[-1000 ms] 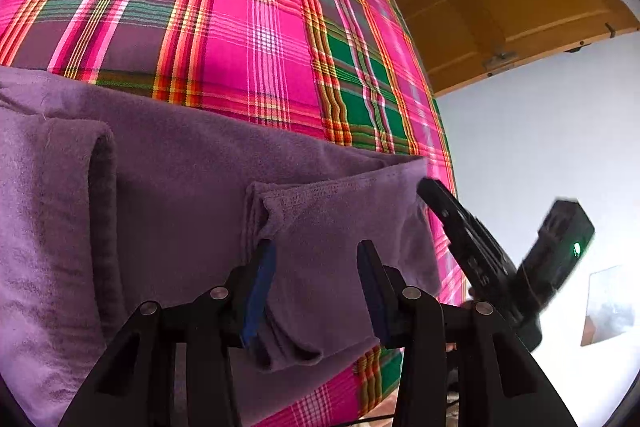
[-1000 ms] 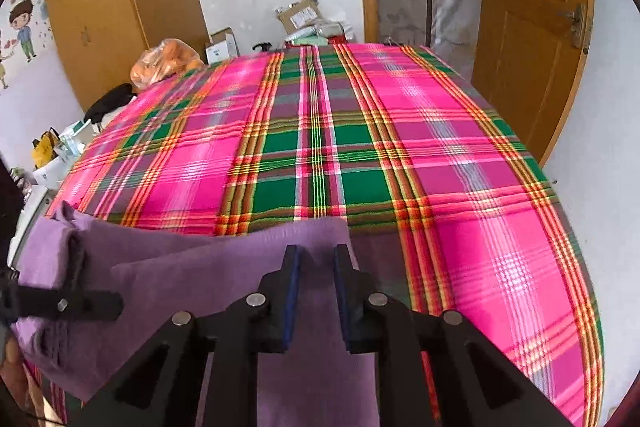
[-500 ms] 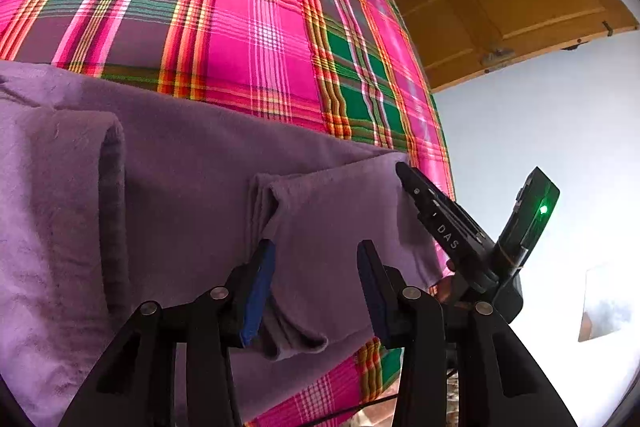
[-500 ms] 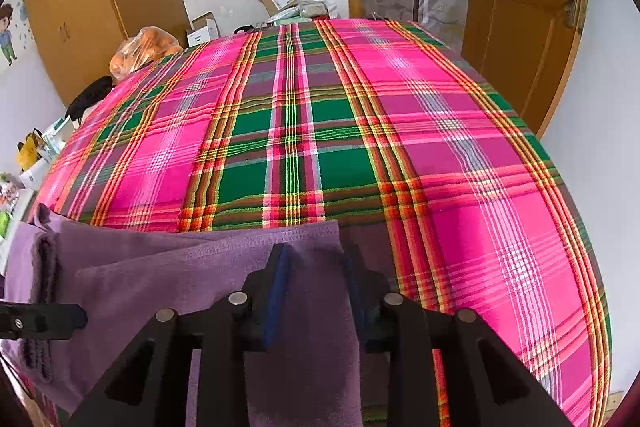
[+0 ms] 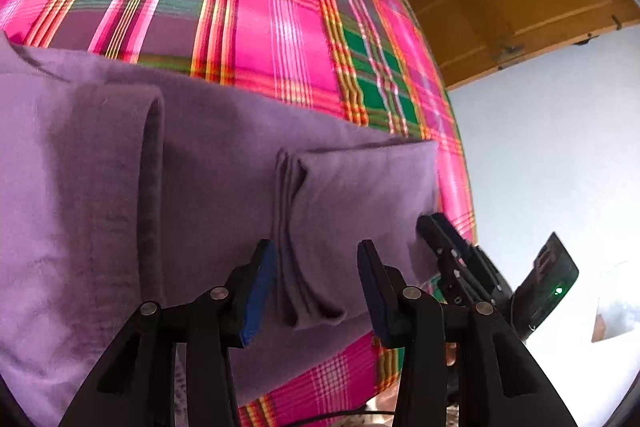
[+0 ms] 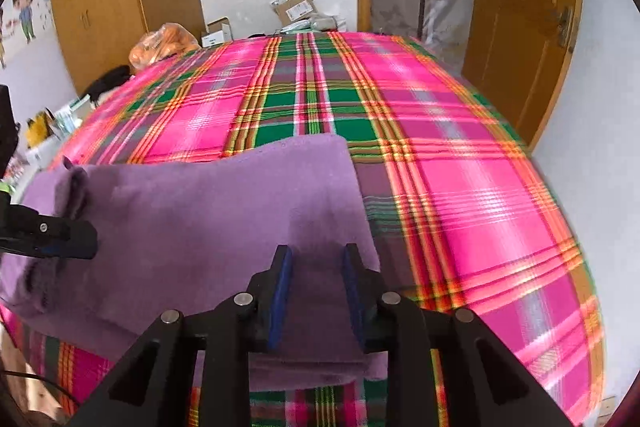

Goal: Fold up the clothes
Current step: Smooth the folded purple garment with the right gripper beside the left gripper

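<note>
Left wrist view: a purple garment lies spread on the near part of a bed covered by a pink, green and orange plaid bedspread, with one folded layer turned over at the left and a folded flap at the right. The left gripper hangs over that flap, its blue-padded fingers spread apart to either side of the flap's bunched edge, pressing nothing. The right gripper shows at the garment's right edge. Right wrist view: the same garment lies at the near left of the bedspread. The right gripper sits low over the cloth's right side, fingers closing, with purple cloth between them but not yet pinched. A wooden door stands beyond.
</note>
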The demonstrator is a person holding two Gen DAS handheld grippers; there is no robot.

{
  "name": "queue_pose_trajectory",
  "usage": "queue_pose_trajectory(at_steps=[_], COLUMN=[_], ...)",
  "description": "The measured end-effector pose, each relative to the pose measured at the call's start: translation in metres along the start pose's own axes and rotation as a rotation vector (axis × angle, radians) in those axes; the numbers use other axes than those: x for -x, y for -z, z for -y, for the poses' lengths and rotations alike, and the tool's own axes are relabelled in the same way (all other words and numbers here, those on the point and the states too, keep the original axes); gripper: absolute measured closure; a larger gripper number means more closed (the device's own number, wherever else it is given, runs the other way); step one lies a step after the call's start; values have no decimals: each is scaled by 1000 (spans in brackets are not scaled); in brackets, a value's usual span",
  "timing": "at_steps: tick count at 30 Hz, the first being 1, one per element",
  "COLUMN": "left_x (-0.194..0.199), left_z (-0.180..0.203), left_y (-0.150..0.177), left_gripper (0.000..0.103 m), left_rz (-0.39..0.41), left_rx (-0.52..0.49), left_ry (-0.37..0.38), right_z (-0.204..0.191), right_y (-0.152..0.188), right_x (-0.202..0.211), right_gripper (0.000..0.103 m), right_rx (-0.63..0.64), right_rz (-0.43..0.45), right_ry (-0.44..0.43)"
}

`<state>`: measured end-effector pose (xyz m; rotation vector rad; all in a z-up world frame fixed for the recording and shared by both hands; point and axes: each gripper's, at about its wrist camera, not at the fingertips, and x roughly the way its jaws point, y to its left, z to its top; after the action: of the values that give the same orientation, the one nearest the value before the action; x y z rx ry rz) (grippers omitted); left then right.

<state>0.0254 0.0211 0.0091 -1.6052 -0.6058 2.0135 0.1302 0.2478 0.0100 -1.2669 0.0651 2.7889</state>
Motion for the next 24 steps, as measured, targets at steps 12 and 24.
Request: queue_pose_trajectory(at_steps=[12, 24], left_x=[14, 55], left_z=[-6, -26], left_y=[12, 13], left_gripper=[58, 58], left_rz=[32, 129], left_rx=[-13, 55], left_ry=[-40, -17], right_z=[-70, -111], right_y=[19, 32], right_x=[4, 12], right_gripper=[76, 76], right_rx=[110, 204], right_rz=[9, 33], right_ry=[-184, -246])
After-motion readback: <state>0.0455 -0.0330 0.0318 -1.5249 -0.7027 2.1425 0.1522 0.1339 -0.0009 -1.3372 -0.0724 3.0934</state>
